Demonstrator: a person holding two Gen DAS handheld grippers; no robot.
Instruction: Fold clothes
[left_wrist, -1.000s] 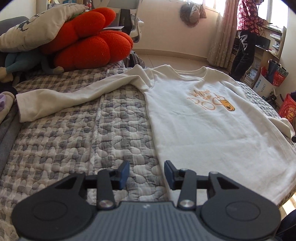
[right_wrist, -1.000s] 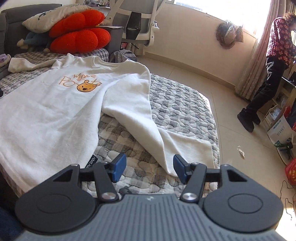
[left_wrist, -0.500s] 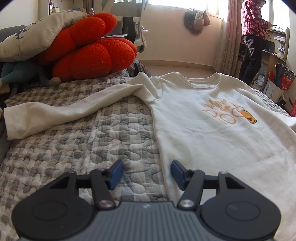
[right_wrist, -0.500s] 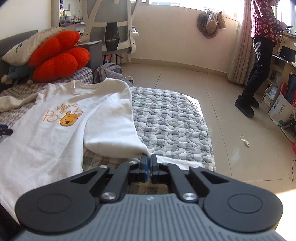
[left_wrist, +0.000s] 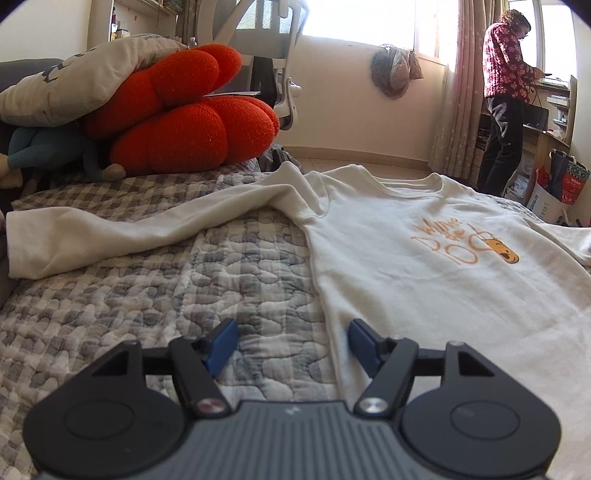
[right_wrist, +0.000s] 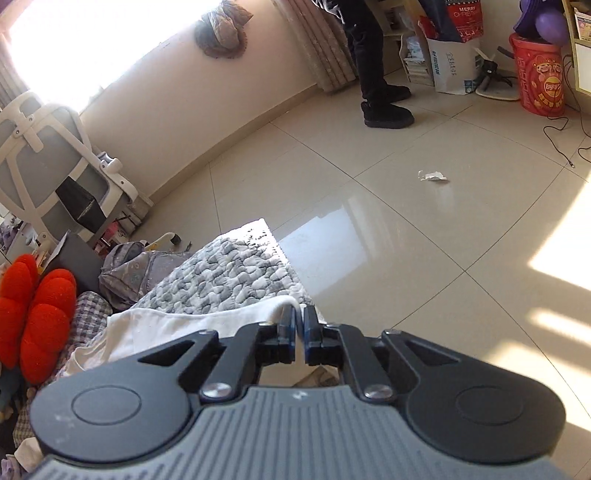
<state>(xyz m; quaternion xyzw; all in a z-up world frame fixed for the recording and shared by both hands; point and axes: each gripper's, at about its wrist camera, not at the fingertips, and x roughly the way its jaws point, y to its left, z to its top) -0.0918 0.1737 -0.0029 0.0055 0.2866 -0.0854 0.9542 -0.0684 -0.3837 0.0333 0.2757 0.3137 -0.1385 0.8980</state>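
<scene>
A cream sweatshirt (left_wrist: 424, 266) is laid flat on a quilted bed cover (left_wrist: 147, 295), filling the centre and right of the left wrist view; one sleeve (left_wrist: 110, 232) is stretched toward the left edge. The left gripper (left_wrist: 293, 345), at lower centre, is seen spread, its jaws having just been opening, with the sweatshirt's side edge lying between them, untouched. In the right wrist view, the right gripper (right_wrist: 300, 332) is seen nearly closed, pinching a fold of the sweatshirt at lower centre. Red cushions (left_wrist: 184, 114) are noted upper left.
</scene>
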